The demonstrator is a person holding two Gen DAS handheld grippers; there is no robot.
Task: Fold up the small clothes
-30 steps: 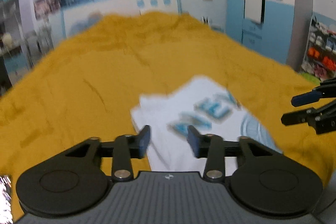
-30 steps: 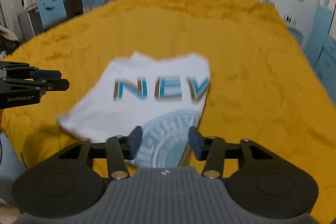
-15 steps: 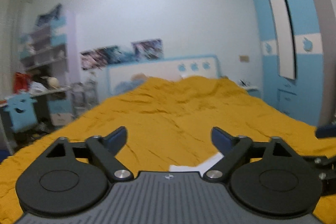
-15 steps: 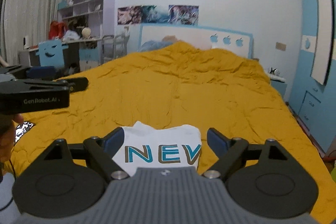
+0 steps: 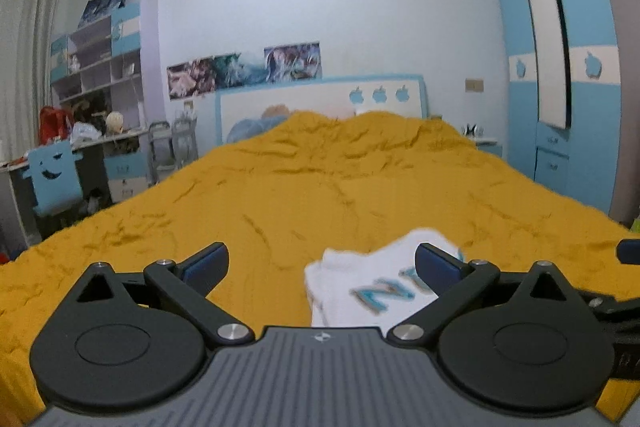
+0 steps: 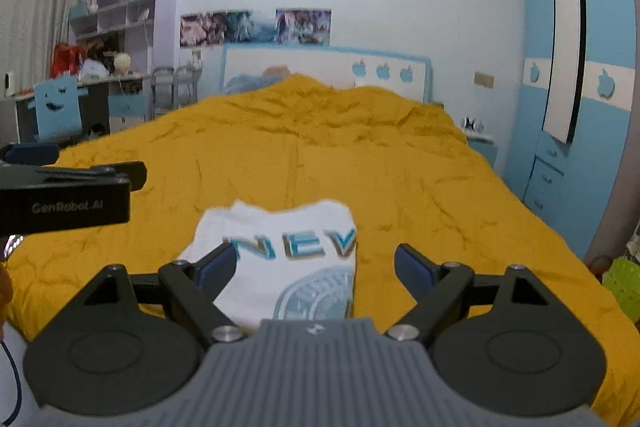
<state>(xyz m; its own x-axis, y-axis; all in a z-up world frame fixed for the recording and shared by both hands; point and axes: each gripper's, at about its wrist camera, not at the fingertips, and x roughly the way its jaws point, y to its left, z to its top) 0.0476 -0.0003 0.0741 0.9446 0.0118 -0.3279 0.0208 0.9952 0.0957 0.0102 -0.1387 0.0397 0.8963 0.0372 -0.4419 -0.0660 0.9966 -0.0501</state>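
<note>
A small white shirt (image 6: 288, 259) with blue letters lies folded on the near part of the big yellow blanket (image 6: 360, 167) on the bed. The left gripper (image 5: 322, 261) is wide open and holds nothing. The shirt lies just past it, a bit to the right. The right gripper (image 6: 316, 265) is wide open too, with nothing in it. The shirt sits just past its left finger. A blue wardrobe (image 6: 580, 99) stands far right
</note>
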